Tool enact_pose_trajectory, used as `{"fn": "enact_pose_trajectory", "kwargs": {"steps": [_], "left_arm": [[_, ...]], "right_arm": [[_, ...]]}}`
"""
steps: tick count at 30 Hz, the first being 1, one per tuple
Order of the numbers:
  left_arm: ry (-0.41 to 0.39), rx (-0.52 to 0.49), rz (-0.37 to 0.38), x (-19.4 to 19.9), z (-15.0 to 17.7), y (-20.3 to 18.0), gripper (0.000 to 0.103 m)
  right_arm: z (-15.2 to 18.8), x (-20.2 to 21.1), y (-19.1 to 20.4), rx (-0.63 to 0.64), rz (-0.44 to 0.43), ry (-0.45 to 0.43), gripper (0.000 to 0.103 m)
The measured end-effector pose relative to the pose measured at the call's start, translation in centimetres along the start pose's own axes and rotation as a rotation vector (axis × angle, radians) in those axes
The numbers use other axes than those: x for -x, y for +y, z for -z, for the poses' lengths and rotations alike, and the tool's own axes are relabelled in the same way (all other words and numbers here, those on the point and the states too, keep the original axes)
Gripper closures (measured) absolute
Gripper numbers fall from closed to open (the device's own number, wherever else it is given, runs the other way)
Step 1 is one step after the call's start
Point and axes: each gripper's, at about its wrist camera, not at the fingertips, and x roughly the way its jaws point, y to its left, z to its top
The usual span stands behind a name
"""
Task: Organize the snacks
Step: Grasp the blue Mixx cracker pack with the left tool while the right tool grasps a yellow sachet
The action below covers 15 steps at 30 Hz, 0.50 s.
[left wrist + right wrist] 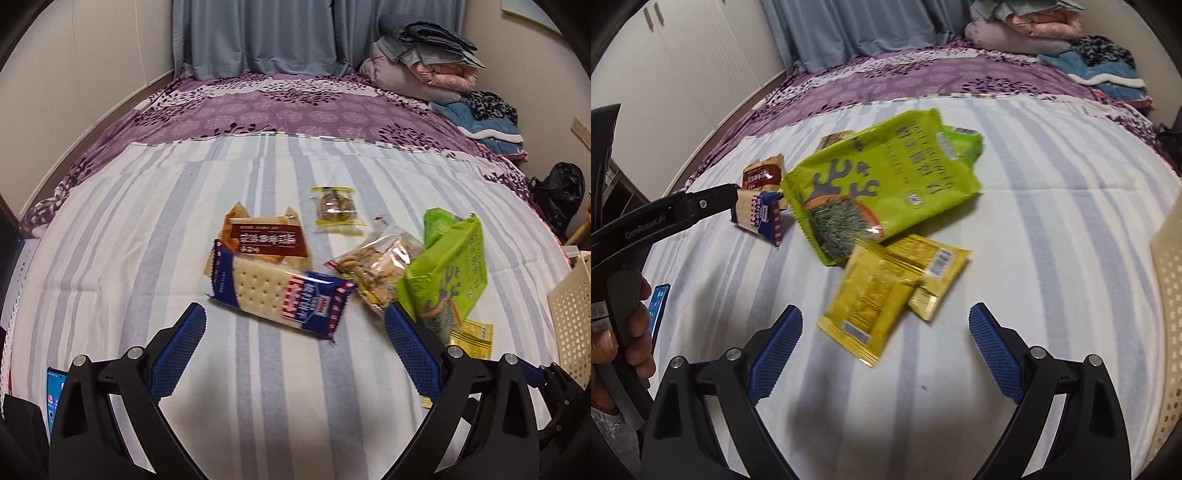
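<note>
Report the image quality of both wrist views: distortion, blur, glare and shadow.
Left wrist view: strong fisheye bending with dark corners; the cracker pack is slightly soft, and glare flecks the clear cookie bag. Right wrist view: the same curvature; the green seaweed bag is smeared by motion blur, a small highlight sits near its lower edge, and a soft shadow lies on the striped sheet between the fingers.

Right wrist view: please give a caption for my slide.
Open right gripper above two yellow packets beside a green seaweed bag.
</note>
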Motion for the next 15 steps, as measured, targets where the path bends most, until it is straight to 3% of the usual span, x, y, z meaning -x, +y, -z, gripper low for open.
{"fn": "enact_pose_trajectory", "kwargs": {"steps": [9, 15], "left_arm": [[0.052, 0.014, -0.012, -3.6, 0.1, 1.7, 0.004], [0.096, 0.137, 0.025, -5.2, -0.2, 3.3, 0.004]], "right_arm": [[-0.8, -2.6, 1.9, 0.066, 0.119, -0.020, 0.012], [-1.2, -3.6, 1.9, 0.094, 0.187, -0.028, 0.021]]}}
